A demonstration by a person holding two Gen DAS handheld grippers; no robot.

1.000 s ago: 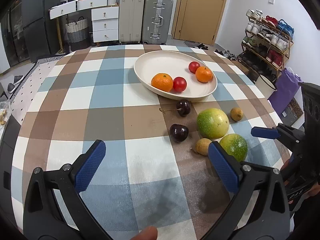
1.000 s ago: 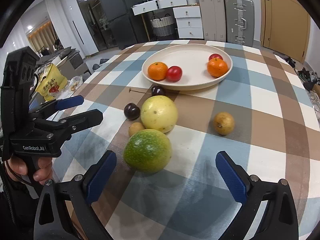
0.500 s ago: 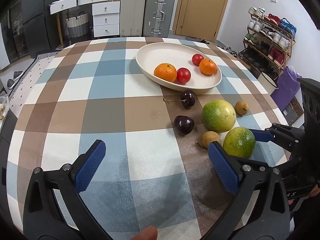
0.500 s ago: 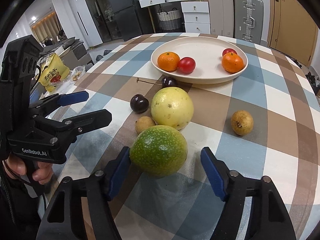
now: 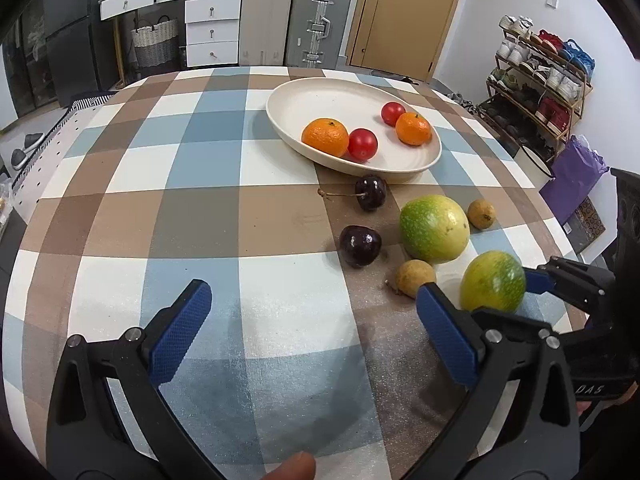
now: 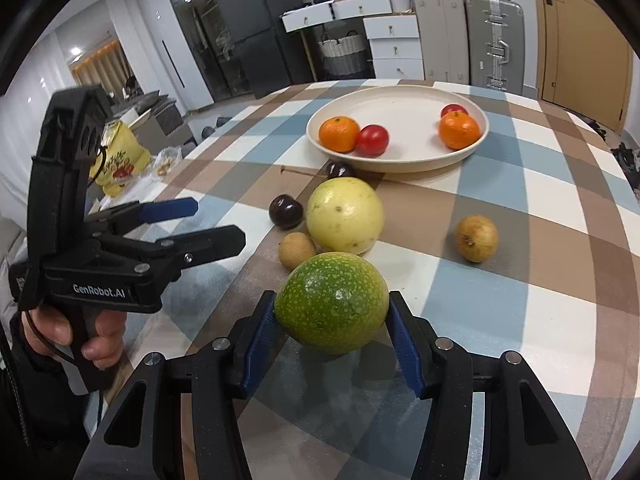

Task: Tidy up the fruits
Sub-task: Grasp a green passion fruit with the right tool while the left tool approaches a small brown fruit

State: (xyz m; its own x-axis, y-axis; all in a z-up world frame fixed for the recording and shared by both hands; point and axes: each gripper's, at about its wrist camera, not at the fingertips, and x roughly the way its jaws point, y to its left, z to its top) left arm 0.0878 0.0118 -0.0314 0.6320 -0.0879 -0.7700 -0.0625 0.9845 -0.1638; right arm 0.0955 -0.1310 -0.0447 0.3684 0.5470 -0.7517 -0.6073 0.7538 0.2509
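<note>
A speckled green round fruit (image 6: 332,318) lies on the checked tablecloth, between the blue pads of my right gripper (image 6: 331,302). Its jaws are closing and both pads touch the fruit's sides. My left gripper (image 5: 312,292) hovers open over bare cloth to the left, with nothing between its fingers. Beyond the fruit lie a larger yellow-green fruit (image 6: 344,216), two dark cherries (image 6: 285,211) (image 6: 339,169) and two small brown fruits (image 6: 297,251) (image 6: 477,238). A cream plate (image 6: 400,116) at the back holds two oranges (image 6: 339,134) and two red tomatoes (image 6: 373,140).
The table's right edge (image 5: 560,224) drops off close to the fruits. A shoe rack (image 5: 540,76) and a purple bag (image 5: 572,176) stand on the floor beyond it. A yellow snack bag (image 6: 116,164) lies off to the left.
My right gripper's jaws have drawn in from wide apart until both pads meet the green fruit. The left gripper has stayed open and in place.
</note>
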